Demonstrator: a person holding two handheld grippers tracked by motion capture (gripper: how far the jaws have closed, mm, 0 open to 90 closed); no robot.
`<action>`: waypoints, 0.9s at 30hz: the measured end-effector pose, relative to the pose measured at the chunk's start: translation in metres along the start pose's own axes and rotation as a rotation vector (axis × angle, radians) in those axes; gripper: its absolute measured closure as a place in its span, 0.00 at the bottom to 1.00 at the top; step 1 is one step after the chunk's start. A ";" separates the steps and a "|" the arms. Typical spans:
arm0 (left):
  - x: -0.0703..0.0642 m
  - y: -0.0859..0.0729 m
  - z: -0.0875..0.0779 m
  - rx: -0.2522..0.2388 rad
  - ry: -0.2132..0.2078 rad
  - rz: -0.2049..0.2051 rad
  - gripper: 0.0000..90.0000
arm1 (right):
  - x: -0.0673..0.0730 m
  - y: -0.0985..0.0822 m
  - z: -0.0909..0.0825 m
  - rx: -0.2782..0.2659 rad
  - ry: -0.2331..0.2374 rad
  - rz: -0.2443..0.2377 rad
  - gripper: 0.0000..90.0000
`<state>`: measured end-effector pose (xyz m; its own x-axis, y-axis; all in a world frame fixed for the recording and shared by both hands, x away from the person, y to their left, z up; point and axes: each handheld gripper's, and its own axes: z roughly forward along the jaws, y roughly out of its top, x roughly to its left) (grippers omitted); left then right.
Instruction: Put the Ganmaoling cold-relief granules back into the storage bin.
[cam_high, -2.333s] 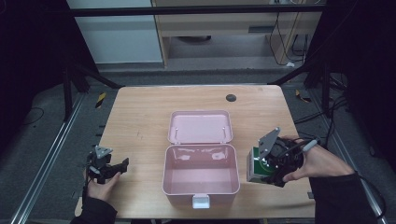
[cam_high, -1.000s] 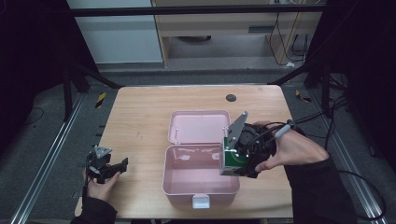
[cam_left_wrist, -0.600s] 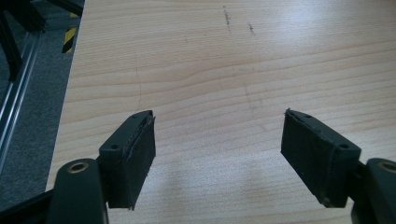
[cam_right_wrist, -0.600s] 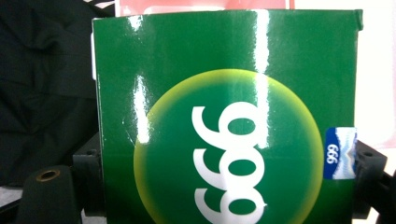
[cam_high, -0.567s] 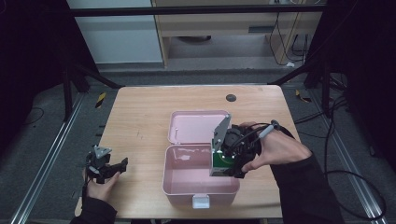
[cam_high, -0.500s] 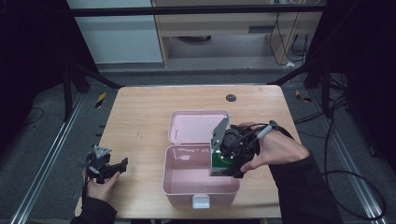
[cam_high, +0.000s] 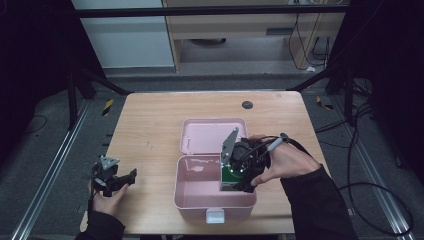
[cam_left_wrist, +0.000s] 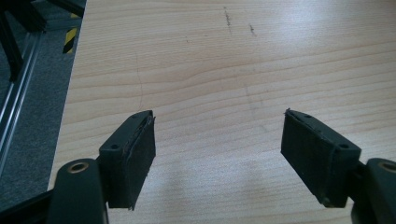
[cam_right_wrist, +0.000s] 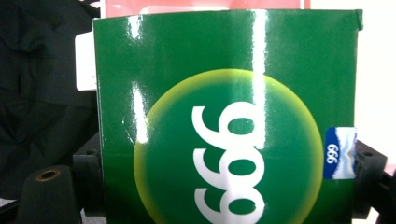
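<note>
Moved over pink box (cam_high: 200, 192), right gripper (cam_high: 239, 175) clamps green carton (cam_right_wrist: 229, 116).

A light wooden table (cam_high: 150, 125) with rounded corners carries everything. Its grain runs left to right, and a few faint dark scratches mark the bare wood toward nine o'clock. A pink box (cam_high: 212, 197) sits directly on it, from the centre down to the six o'clock edge, open, with its lid (cam_high: 205, 135) lying flat on the wood behind it toward twelve o'clock. A small dark round disc (cam_high: 247, 104) lies near the far edge at about one o'clock, well apart from the box.
</note>
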<state>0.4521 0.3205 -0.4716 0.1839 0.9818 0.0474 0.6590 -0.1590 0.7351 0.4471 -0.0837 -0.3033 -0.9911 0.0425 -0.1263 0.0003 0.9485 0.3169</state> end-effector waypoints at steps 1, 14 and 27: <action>0.000 0.000 0.000 0.000 0.000 0.000 0.28 | 0.000 0.001 0.001 0.000 0.002 0.000 0.18; 0.001 0.000 0.000 -0.001 0.003 -0.002 0.28 | -0.004 -0.001 0.023 0.006 0.011 0.007 0.18; 0.001 0.000 -0.001 -0.004 0.002 -0.004 0.28 | -0.002 -0.003 0.048 0.030 0.051 0.000 0.18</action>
<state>0.4516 0.3214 -0.4708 0.1798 0.9826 0.0456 0.6569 -0.1545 0.7379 0.4555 -0.0720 -0.3490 -0.9966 0.0269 -0.0781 0.0032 0.9575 0.2884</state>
